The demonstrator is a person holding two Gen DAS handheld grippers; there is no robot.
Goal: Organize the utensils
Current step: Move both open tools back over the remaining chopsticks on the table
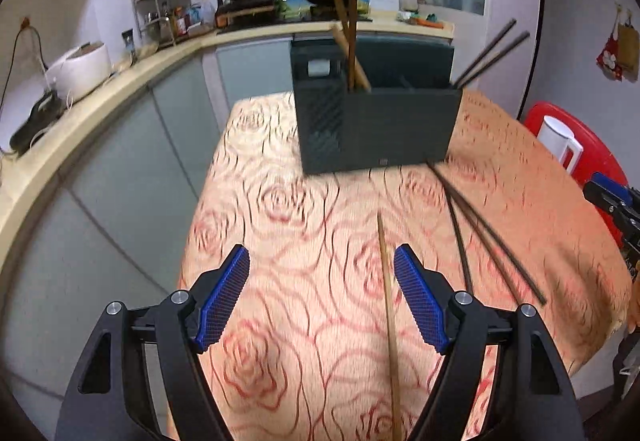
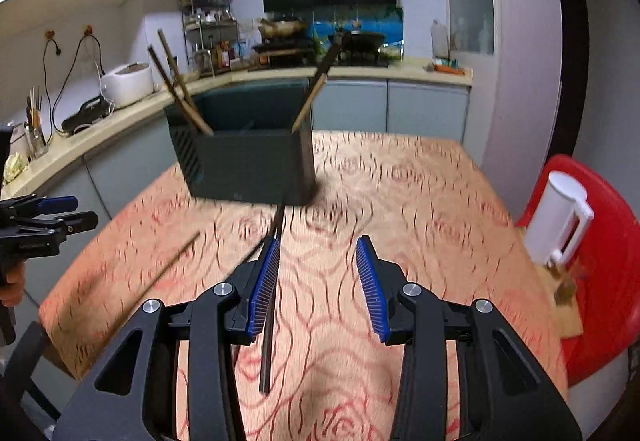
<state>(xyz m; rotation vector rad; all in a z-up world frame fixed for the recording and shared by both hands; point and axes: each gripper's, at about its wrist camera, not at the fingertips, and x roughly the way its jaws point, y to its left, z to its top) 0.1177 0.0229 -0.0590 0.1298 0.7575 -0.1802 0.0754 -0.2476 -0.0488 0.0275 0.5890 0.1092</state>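
A dark utensil holder stands at the far end of the rose-patterned table. Brown chopsticks lean in its left part and dark ones in its right. A light wooden chopstick lies on the cloth between the open fingers of my left gripper, near the right pad and untouched. Two dark chopsticks lie to its right. My right gripper hovers open over one dark chopstick, which runs along its left pad; the holder stands beyond.
A red chair with a white jug stands past the table's right edge. A kitchen counter with a rice cooker curves along the left and back. The table drops off on the left near my left gripper.
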